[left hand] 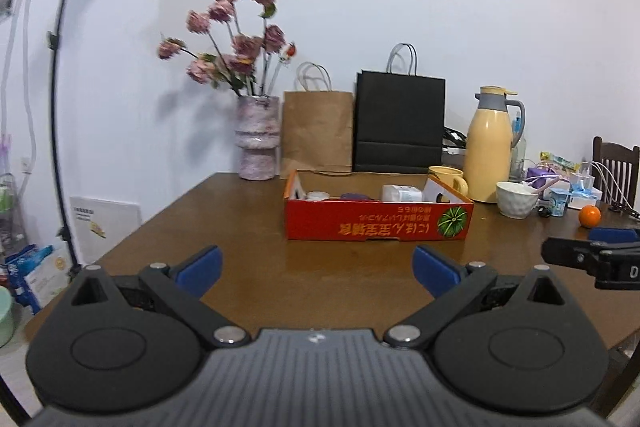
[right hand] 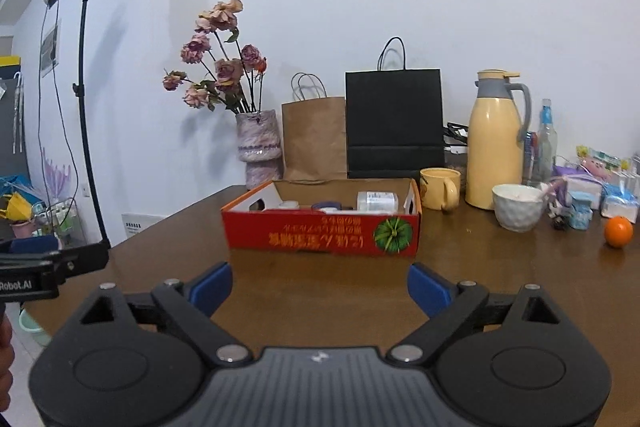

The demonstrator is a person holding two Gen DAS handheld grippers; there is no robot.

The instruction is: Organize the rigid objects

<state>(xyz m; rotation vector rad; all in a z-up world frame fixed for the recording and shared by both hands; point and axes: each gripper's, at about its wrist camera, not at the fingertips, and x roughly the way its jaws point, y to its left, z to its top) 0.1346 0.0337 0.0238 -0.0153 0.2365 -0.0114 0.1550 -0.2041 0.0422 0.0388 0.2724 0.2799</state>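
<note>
A red cardboard box point(left hand: 376, 223) point(right hand: 322, 233) sits on the brown table point(left hand: 248, 283) point(right hand: 320, 291), open at the top, with a white carton point(left hand: 402, 193) point(right hand: 377, 201) and small jars inside. My left gripper point(left hand: 318, 269) hovers open over the table's near edge, well short of the box, with nothing between its blue pads point(left hand: 200, 269). My right gripper point(right hand: 320, 287) is likewise open and empty, facing the box from a similar distance. Each gripper shows at the edge of the other's view.
Behind the box stand a vase of dried roses point(left hand: 258, 139), a brown paper bag point(left hand: 316, 131) and a black bag point(left hand: 400, 123). To the right are a yellow mug point(right hand: 440, 189), a yellow thermos point(right hand: 496, 143), a white bowl point(right hand: 518, 207), an orange point(right hand: 618, 231) and small packets. A light stand point(right hand: 86, 107) rises at left.
</note>
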